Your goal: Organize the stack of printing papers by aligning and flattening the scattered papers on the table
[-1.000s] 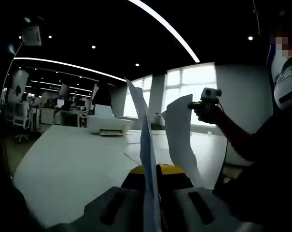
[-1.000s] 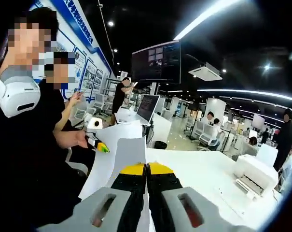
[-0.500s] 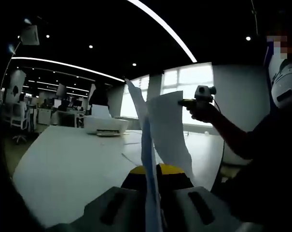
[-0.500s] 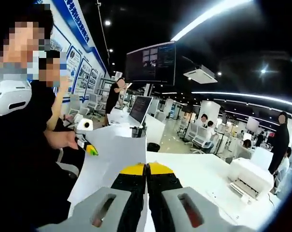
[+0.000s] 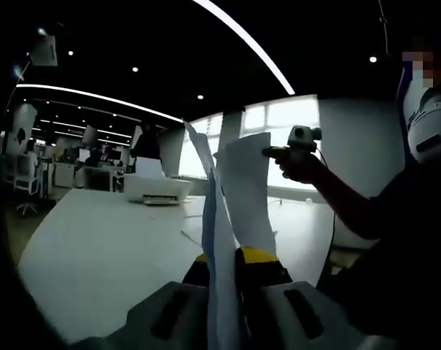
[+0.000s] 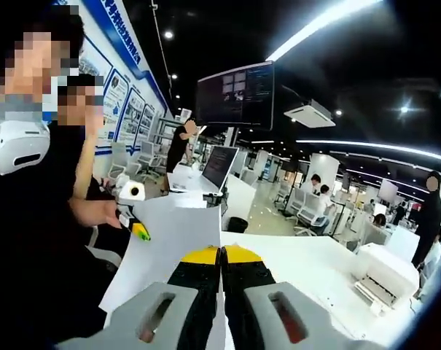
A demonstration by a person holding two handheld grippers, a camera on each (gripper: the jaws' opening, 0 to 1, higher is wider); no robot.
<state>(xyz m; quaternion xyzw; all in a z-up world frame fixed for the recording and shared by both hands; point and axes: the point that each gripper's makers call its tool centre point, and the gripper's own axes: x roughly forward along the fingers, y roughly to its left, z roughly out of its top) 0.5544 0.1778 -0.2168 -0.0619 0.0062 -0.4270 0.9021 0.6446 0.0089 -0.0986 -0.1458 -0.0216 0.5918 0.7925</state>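
White printing papers are held up off the white table (image 5: 96, 248). In the left gripper view, my left gripper (image 5: 221, 257) is shut on a sheet (image 5: 209, 219) that rises edge-on between its yellow-tipped jaws. Just behind it hangs a second sheet (image 5: 247, 189), with my right gripper (image 5: 270, 152) at its top right corner. In the right gripper view, my right gripper (image 6: 221, 254) is shut on the paper (image 6: 169, 237), which spreads to the left. My left gripper (image 6: 141, 232) pinches that paper's far left edge, held by a person's hand.
A white printer (image 5: 158, 188) stands on the far part of the table, also visible as the printer (image 6: 384, 271) at right. A person in dark clothes (image 6: 30, 240) stands close on the left. Desks, monitors and other people fill the office behind.
The sheet in my right gripper has swung closer to the left gripper's sheet; the two now overlap in the left gripper view. Both grippers stay shut on paper.
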